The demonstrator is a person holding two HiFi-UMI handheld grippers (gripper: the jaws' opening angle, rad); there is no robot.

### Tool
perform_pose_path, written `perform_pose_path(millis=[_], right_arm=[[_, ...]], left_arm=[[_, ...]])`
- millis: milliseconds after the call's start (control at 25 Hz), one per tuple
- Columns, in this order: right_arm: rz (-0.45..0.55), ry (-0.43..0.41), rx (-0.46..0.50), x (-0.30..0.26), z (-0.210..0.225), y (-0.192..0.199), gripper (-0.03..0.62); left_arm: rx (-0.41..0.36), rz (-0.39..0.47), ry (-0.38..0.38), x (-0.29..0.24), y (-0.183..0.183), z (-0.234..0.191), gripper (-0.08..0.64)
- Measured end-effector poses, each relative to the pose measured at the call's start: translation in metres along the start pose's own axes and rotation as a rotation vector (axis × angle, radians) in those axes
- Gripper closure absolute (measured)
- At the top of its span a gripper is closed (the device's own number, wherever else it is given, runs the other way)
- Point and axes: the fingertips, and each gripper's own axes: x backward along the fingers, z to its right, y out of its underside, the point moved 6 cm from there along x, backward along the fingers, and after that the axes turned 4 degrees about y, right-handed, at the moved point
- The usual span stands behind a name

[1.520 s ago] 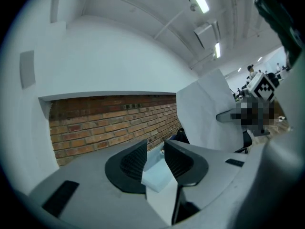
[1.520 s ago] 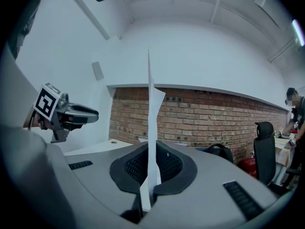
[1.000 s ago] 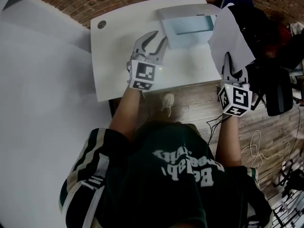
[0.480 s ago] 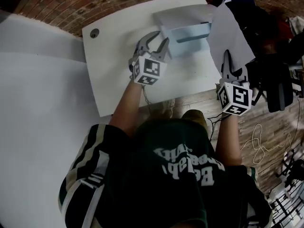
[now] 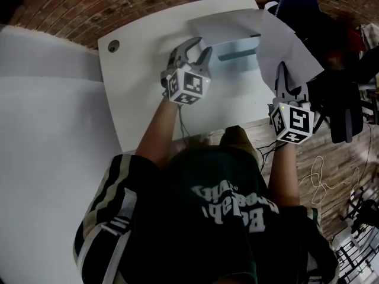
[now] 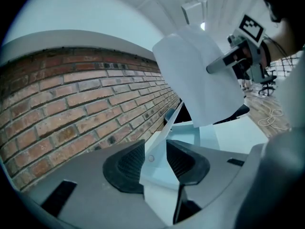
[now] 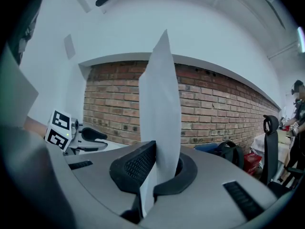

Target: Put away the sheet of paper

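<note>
A person stands over a white table (image 5: 142, 81) pushed against a brick wall (image 5: 118, 2), with a hand-held gripper in each hand. The left hand-held gripper (image 5: 199, 47) reaches across the table to a pale blue folder (image 5: 240, 47) lying near the far edge. Its jaws have just been opening and now stand apart. The folder's thin raised flap (image 6: 164, 132), which carries a small round stud, stands edge-on in the gap between them. The pads are not clamped on it, though I cannot say whether it brushes the left pad. The right hand-held gripper (image 5: 280, 70) hovers off the table's right-hand edge, above the wooden floor (image 5: 323, 158). Its jaws are closed tight on the lower edge of the sheet of paper (image 5: 290, 40). The sheet rises upright from the pads, up in the air, just to the right of the folder. From above, its top part overlaps the folder's right end and the table's corner. A dark bag (image 5: 299, 5) and a black chair (image 5: 343, 114) sit on the floor beyond that side.
</note>
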Motion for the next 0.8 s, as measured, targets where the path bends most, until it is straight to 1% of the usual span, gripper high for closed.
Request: perform_pose_path(millis=[160,240,280,360,640,800], right_arm=[[0.003,-0.022,0.004,-0.019,0.008,-0.004,0.598],[0.01,-0.041,0.006,-0.027,0.011,-0.009,0.598],[0.015,-0.048,0.007,-0.032,0.013,-0.012,0.598],[0.027,-0.062,0.009,-0.042,0.017,-0.019,0.598],[0.062,-0.105,0.036,-0.077,0.032,-0.035,0.598],[0.074,-0.142,0.034,-0.101,0.037,-0.042,0.598]], left_arm=[[-0.015,0.005,-0.019,-0.01,-0.011,-0.011,0.423],[-0.001,0.007,-0.039,-0.013,-0.017,-0.019,0.457],[0.01,0.008,-0.049,-0.014,-0.02,-0.023,0.506],[0.036,0.008,-0.066,-0.018,-0.026,-0.034,0.517],[0.128,-0.014,-0.121,-0.035,-0.036,-0.073,0.529],[0.176,-0.029,-0.137,-0.046,-0.04,-0.094,0.531]])
